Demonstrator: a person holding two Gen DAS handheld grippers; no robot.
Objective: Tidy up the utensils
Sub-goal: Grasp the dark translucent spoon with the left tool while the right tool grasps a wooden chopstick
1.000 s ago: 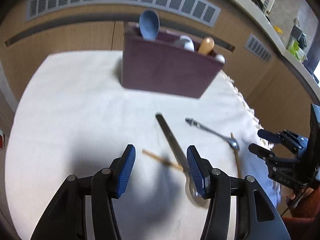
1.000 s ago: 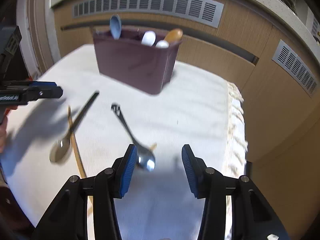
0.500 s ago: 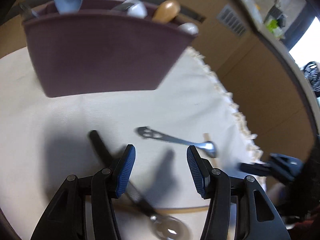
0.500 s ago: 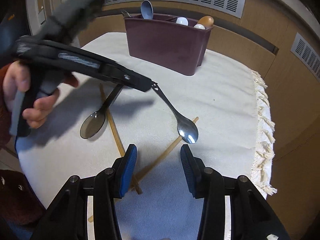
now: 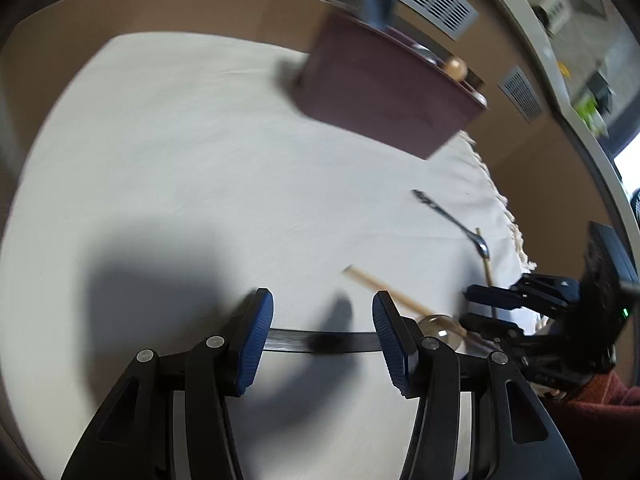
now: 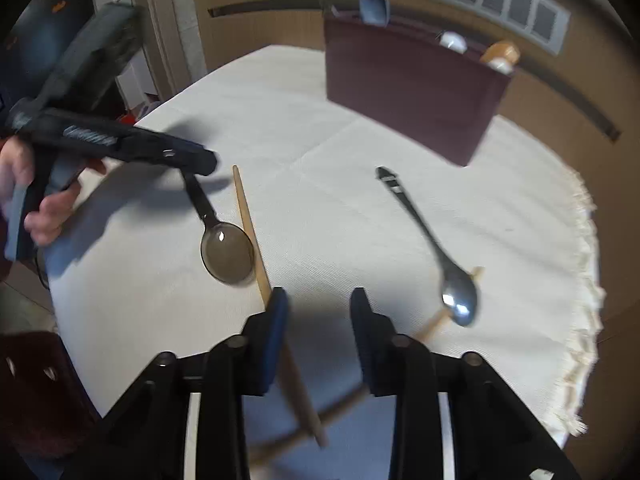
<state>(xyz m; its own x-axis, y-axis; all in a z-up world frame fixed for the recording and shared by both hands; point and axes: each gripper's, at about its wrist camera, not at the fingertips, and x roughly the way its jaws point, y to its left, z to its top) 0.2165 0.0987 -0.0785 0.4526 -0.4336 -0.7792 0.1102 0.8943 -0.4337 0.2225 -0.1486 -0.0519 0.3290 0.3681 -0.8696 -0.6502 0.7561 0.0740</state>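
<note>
White tablecloth [image 6: 328,200] covers your round table. Your left gripper [image 5: 322,338] reaches in low and level, its blue pads apart astride the dark translucent spoon's black handle [image 5: 320,341]. Your right gripper [image 6: 319,332] hovers with its fingers spread over crossed wooden chopsticks [image 6: 250,224], the steel spoon [image 6: 430,240] to its right. Behind both stands the maroon utensil caddy [image 6: 408,92].
</note>
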